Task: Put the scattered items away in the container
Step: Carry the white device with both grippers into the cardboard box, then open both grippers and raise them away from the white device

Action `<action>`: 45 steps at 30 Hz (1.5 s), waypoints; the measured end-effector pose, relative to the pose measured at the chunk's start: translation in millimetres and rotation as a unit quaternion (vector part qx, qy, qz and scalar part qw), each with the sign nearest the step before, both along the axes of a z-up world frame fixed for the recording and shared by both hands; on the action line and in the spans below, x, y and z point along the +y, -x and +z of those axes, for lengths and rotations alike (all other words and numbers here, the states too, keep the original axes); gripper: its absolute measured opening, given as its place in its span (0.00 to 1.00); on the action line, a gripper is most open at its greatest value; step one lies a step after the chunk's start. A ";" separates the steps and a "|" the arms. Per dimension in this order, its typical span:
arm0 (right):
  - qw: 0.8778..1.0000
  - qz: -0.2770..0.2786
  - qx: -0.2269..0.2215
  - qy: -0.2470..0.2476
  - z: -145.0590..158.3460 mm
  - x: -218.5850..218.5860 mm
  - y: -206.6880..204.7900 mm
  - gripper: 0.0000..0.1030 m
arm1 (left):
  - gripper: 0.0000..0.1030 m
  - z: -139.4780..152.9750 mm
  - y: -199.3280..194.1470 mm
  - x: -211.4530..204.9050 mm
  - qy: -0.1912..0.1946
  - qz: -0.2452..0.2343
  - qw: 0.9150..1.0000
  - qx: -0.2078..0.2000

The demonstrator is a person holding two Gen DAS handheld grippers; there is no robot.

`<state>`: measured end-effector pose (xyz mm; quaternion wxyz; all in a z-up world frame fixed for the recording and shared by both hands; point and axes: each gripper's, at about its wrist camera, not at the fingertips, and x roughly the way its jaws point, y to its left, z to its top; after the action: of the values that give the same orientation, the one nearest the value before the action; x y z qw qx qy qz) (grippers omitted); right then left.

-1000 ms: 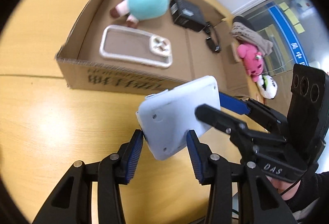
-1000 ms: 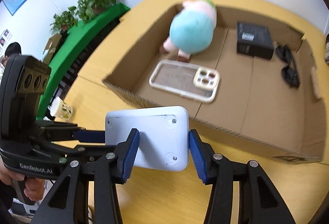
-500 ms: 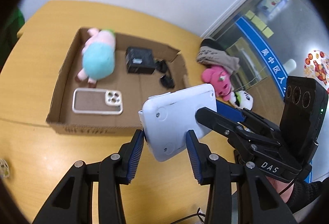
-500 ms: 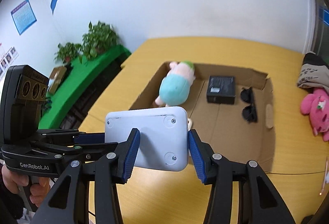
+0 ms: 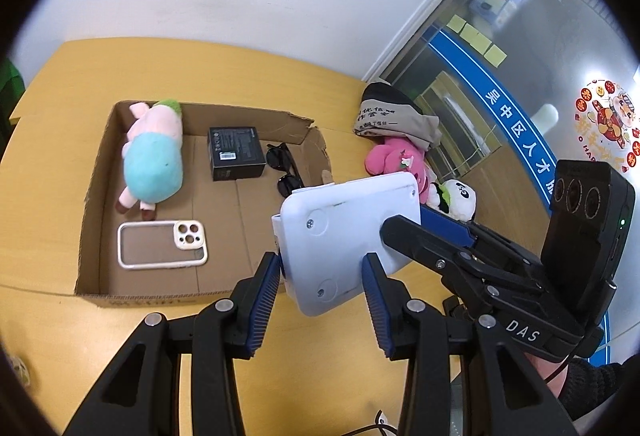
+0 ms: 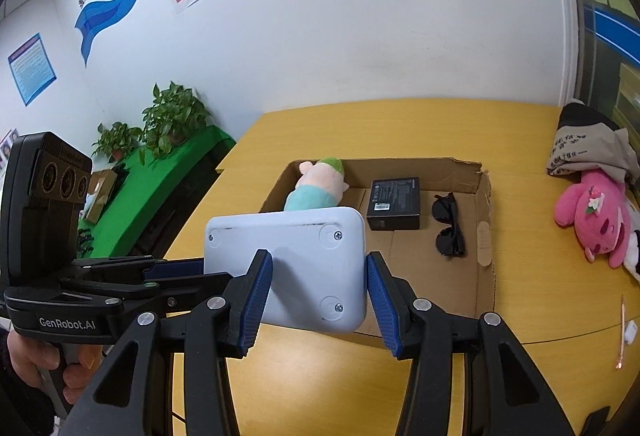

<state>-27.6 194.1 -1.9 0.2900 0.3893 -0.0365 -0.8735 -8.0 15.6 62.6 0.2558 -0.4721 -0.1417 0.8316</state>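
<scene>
- In the box already lay a plush doll, a black carton, sunglasses and a clear phone case.
- Outside it, on the table, a pink plush, a panda toy and a folded cloth bag were left to tidy; I judged the task roughly half done.
- A white device was held in the air over the box's near edge, not yet set down.
- The left gripper was partly open, its ribbed blue pads clamped on one end of the device.
- The right gripper was also partly open, its pads pressed on the other end, so both shared the load.
- The device was a smooth, hard plastic slab with rounded corners and screws in its underside.
- The box was shallow brown corrugated cardboard with one torn flap.
- The toys were soft and fuzzy; the table was glossy yellow wood.
</scene>
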 end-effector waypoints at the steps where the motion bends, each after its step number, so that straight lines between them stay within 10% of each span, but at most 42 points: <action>1: 1.000 -0.002 -0.002 0.000 -1.5 1.2 3.4 0.51 | 0.39 -0.5 3.7 1.2 0.001 -0.001 1.000 -0.001; 27: 0.989 -0.032 -0.141 -0.016 -142.2 -19.1 164.7 0.51 | 0.36 -129.6 175.1 -2.9 0.012 -0.008 0.995 -0.096; 42: 0.961 -0.064 -0.248 -0.103 -250.1 -35.8 205.0 0.57 | 0.31 -211.6 204.2 14.9 0.112 -0.020 0.977 -0.180; 45: 0.962 -0.079 -0.236 -0.109 -235.2 -21.0 199.7 0.80 | 0.38 -182.2 192.8 8.8 0.130 0.004 0.981 -0.146</action>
<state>-227.3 173.1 -237.1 0.1588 0.6095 -0.0393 -0.7757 -200.9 24.5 -119.6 0.1657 -0.6175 -0.0701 0.7657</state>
